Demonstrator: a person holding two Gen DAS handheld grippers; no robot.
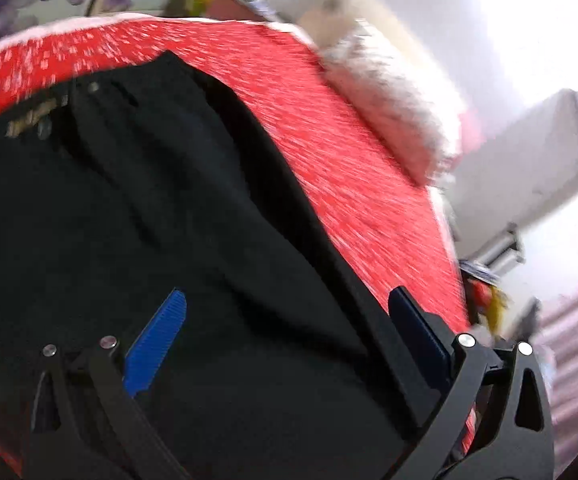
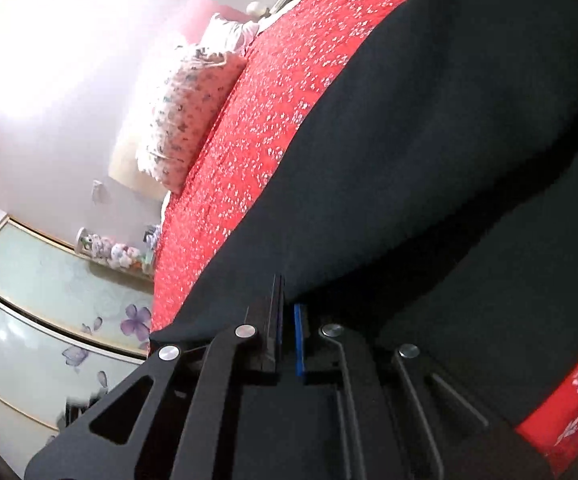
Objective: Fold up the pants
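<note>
Black pants (image 1: 149, 208) lie spread on a red flowered bedspread (image 1: 349, 152), waistband with a button at the far left. My left gripper (image 1: 289, 300) is open, its blue pads wide apart just above the pants; the view is blurred. In the right wrist view the pants (image 2: 429, 152) fill the right side over the bedspread (image 2: 257, 120). My right gripper (image 2: 287, 300) is shut on the pants' edge, black cloth pinched between the pads.
A frilly flowered pillow (image 1: 393, 108) lies at the bed's head, also in the right wrist view (image 2: 189, 104). A wardrobe with purple flower panels (image 2: 49, 300) stands beside the bed. A shelf of small toys (image 2: 117, 256) sits by the wall.
</note>
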